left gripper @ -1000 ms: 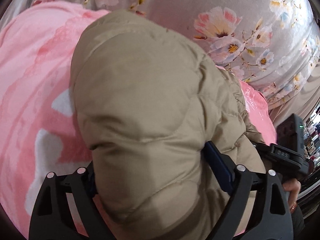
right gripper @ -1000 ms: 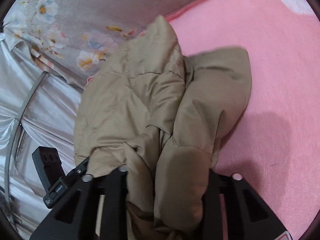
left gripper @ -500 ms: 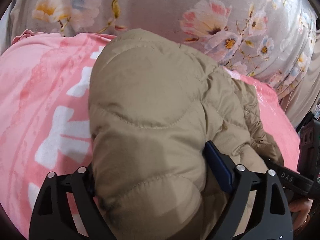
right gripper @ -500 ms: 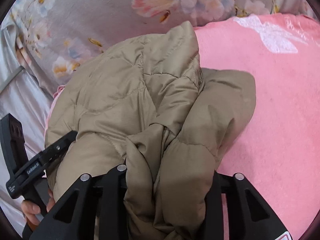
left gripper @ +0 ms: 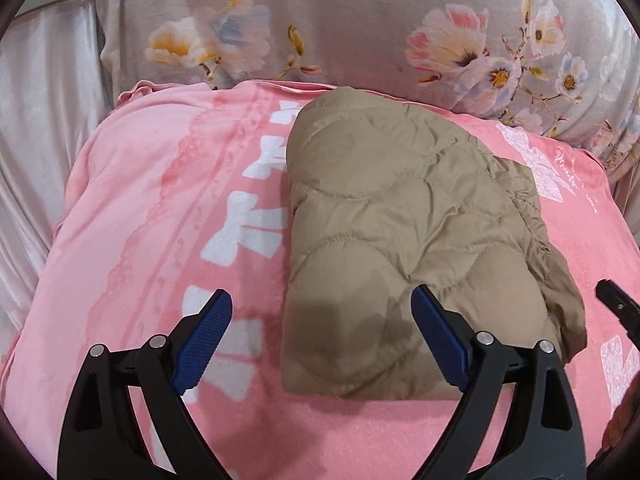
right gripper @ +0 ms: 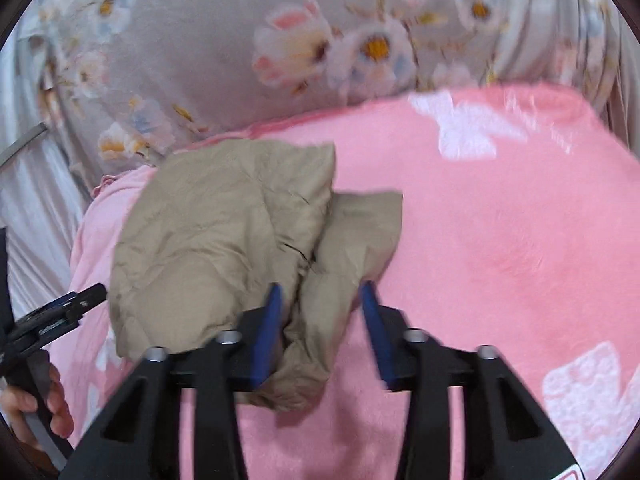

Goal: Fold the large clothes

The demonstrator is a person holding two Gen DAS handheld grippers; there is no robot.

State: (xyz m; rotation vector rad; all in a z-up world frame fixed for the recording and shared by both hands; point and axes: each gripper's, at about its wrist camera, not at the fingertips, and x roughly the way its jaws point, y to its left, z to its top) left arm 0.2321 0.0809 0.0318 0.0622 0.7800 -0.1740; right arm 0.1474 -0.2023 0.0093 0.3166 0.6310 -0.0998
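Padding makes the folded tan jacket (left gripper: 400,240) on the pink blanket (left gripper: 160,208) soft, springy, probably light, best taken at its near hem, with left gripper (left gripper: 320,344) and right gripper (right gripper: 320,332) both spread.

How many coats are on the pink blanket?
1: a tan puffy coat, folded on the pink blanket, in front of both open grippers, left and right.
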